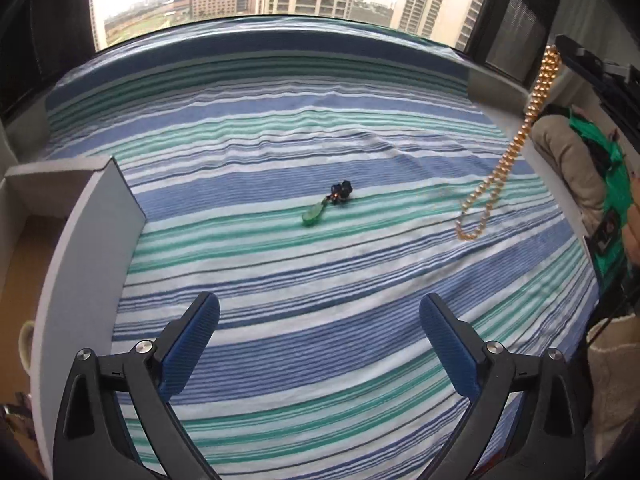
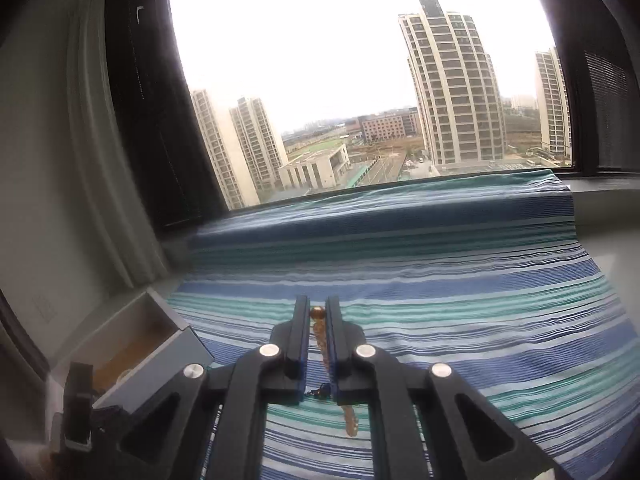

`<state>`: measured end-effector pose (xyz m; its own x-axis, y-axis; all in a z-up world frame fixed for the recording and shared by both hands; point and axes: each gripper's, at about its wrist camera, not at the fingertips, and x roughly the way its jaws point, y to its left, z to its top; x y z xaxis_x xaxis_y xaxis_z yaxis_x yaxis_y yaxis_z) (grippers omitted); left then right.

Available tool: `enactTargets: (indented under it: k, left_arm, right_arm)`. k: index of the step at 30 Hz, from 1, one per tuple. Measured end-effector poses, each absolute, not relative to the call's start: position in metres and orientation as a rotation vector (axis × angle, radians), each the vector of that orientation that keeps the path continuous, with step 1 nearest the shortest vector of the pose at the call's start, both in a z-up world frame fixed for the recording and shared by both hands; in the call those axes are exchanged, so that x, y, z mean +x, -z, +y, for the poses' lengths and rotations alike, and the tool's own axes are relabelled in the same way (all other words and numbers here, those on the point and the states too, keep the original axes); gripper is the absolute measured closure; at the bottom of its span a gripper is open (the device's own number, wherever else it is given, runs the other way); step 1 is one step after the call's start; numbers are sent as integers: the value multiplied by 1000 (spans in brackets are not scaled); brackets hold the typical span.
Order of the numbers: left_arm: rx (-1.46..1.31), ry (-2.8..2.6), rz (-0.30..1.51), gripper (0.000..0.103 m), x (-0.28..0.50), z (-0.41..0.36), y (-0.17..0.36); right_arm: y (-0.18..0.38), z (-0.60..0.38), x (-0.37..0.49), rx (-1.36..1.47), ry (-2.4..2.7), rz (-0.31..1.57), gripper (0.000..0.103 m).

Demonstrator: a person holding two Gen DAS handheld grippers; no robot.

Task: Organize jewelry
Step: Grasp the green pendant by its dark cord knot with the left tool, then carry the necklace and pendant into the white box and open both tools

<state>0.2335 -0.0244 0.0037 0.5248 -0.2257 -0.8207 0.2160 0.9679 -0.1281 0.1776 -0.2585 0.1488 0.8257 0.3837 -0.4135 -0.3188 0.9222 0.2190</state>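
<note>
A golden bead necklace (image 1: pixel 516 148) hangs in a long loop at the right of the left wrist view, its top end pinched by my right gripper (image 1: pixel 560 50). In the right wrist view that gripper (image 2: pixel 318 312) is shut on the bead necklace (image 2: pixel 320 332), lifted above the striped cloth (image 2: pixel 440 280), beads trailing down between its fingers. A green pendant with a dark blue cluster (image 1: pixel 326 204) lies on the cloth in mid view. My left gripper (image 1: pixel 320 312) hovers open above the cloth (image 1: pixel 280 140), nothing between its blue pads.
A grey open box (image 1: pixel 76 216) stands at the cloth's left edge; the same box (image 2: pixel 160 344) shows at lower left from the right hand. A window with tall buildings lies beyond the cloth. A person's sleeve (image 1: pixel 572 160) and green cloth (image 1: pixel 600 184) sit at far right.
</note>
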Motion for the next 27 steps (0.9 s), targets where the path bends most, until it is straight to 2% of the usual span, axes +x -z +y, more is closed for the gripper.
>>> enactTargets:
  k: [4,7,10,12,13,15,16,21,27]
  left_arm:
    - [119,298,999,5,282,-55,23]
    - [188,277,1008,20,321,-85,52]
    - [239,236,1009,23,350,-110,78]
    - [257,217,1015,29,363,-119,92]
    - [260,208,1026,38,368,-120,98]
    - [201,224,1021,65,371,-117,100]
    - [170,225,1036,93,373,-113,101]
    - [68,220,986,94,362,-93,81]
    - [-90,276,901,94,318,-54,16]
  right_arm:
    - [-146,-277,145,161,-380,450,95]
    - [-135,-289,124,185,-380,469,95]
    - [-120,-297,102,184,-359,492,95]
    - [-112,-304,90,198,-348,508,95]
    - [-109,-308,86,206,-343,514,95]
    - [-109,-321,75,216,-337,522,95]
    - [-107,-321,75,219,-336,524,95]
    - [-102,-327,66,206,-356,548,95]
    - [-104,-312,68,196,-394,557,95]
